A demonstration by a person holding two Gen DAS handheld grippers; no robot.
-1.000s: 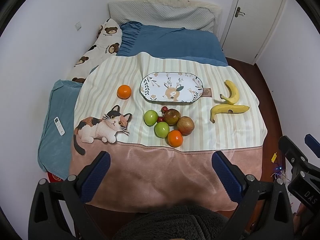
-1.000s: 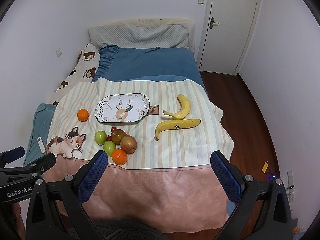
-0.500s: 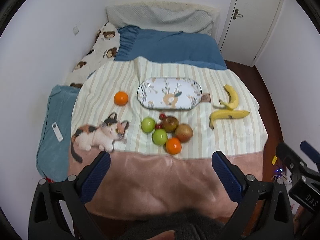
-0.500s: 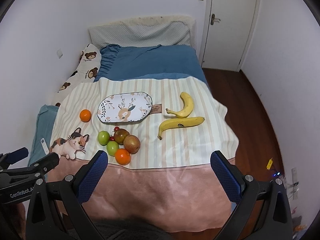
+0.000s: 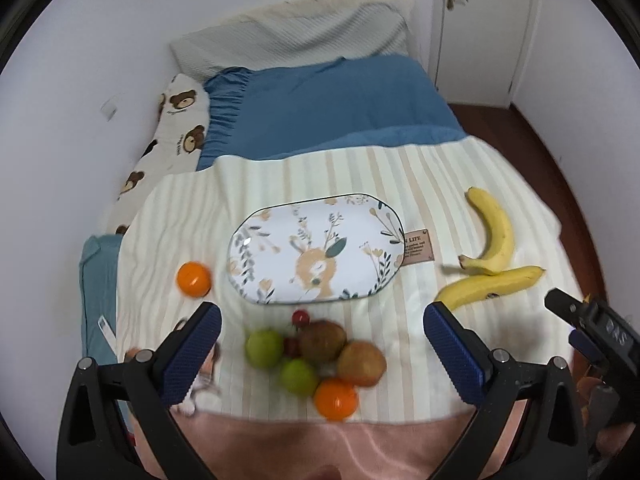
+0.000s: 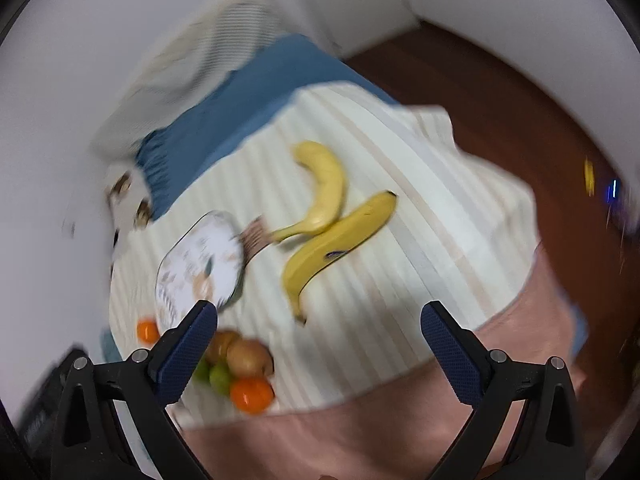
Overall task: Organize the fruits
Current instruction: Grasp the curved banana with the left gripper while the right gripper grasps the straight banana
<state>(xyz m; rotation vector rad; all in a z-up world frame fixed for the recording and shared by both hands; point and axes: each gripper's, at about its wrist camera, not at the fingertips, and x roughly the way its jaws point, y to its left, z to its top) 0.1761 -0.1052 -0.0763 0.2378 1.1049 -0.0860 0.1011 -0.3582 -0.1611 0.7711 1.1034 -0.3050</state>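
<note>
Fruit loose on striped blanket (image 5: 400, 168) on bed; oval floral plate (image 5: 316, 248) bare.

Count: two yellow bananas (image 5: 490, 236), touching, right of plate; two oranges, one left of plate (image 5: 194, 279), one (image 5: 335, 399) in near cluster with two green apples (image 5: 264, 348), two red-brown apples (image 5: 323, 340), small red cherries (image 5: 300, 317). Left tool (image 5: 320, 352) spread, empty, over cluster. Right tool (image 6: 318, 344) spread, empty, tilted, view blurred, near bananas.

On the blanket (image 5: 400, 168), the plate (image 5: 316, 248) lies centre; bananas (image 5: 490, 264) right, one orange (image 5: 194, 279) left, fruit cluster (image 5: 316, 356) nearer.
</note>
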